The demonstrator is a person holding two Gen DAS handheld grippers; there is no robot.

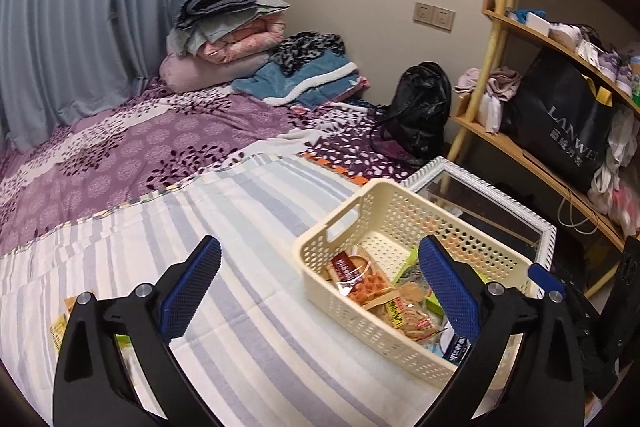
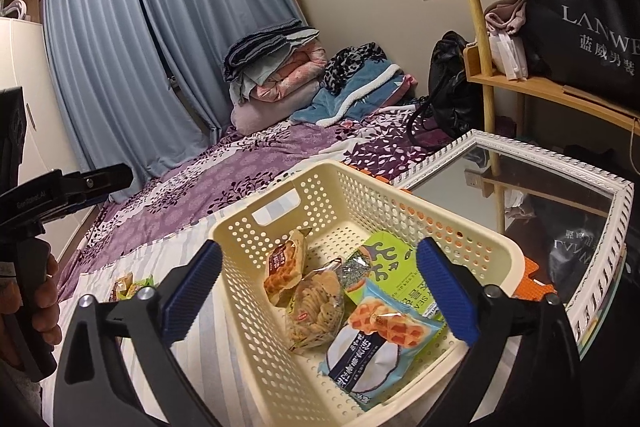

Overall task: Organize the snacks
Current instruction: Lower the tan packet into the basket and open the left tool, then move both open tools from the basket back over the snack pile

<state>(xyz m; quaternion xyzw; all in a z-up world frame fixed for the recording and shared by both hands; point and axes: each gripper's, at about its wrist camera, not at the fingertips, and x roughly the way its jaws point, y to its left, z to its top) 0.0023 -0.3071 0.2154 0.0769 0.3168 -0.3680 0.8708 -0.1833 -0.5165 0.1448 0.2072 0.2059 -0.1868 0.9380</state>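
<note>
Basket: perforated matt cream plastic. Snack packets: glossy film. Bed cover: striped woven cloth. Shelf: smooth wood

- A home bedroom: a bed under a purple floral cover fills most of the room.
- Folded blankets are stacked at its far end.
- Blue-grey curtains hang along one wall.
- A wooden shelf unit holds clothes, a black shopping bag and small household items.
</note>
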